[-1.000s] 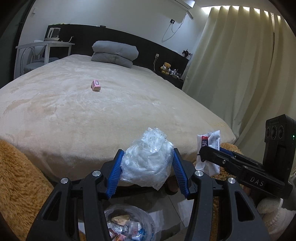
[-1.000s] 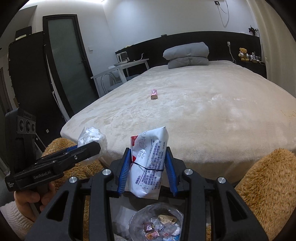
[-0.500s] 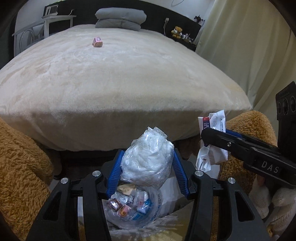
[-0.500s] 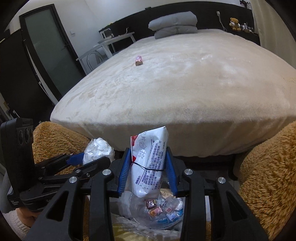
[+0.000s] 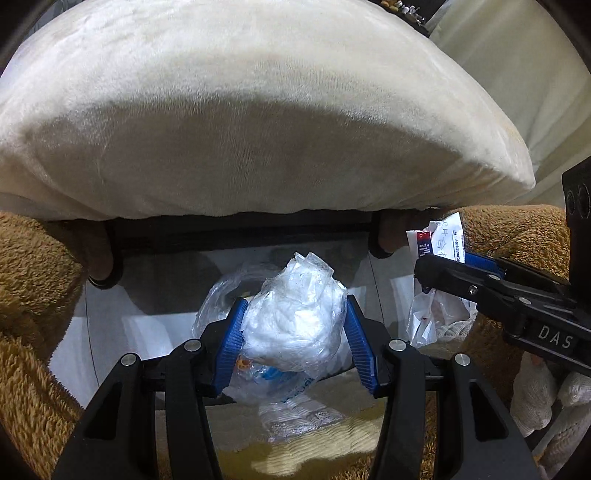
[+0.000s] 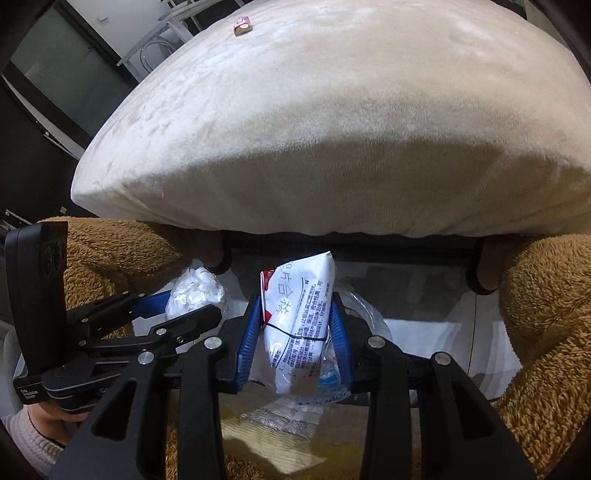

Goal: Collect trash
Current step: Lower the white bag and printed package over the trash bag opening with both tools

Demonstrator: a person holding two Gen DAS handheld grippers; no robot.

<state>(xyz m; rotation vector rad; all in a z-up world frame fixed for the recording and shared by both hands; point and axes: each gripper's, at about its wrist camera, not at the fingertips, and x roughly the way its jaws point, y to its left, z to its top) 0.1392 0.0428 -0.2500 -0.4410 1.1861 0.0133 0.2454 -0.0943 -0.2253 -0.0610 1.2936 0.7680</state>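
Note:
My left gripper (image 5: 293, 334) is shut on a crumpled clear plastic wad (image 5: 295, 317), its blue pads pressing both sides. My right gripper (image 6: 293, 334) is shut on a white printed packet (image 6: 297, 314) bound with a black band. Both point steeply down over a clear trash bag (image 5: 280, 391) on the floor between two brown plush-covered legs. The right gripper with its packet (image 5: 439, 243) shows at the right of the left wrist view. At the left of the right wrist view are the left gripper (image 6: 173, 314) and its wad (image 6: 195, 293). A small pink item (image 6: 242, 26) lies far back on the bed.
The cream-covered bed (image 5: 258, 129) overhangs just ahead, its dark frame (image 5: 240, 232) below. Brown plush fabric (image 6: 546, 314) flanks both sides. A gloved hand (image 5: 543, 391) holds the right gripper. Pale floor tiles (image 5: 110, 332) lie under the bag. A curtain (image 5: 517, 74) hangs at right.
Both grippers have dropped and tipped downward from above the bed's edge to just over the trash bag. The plastic wad and the packet stay clamped as before.

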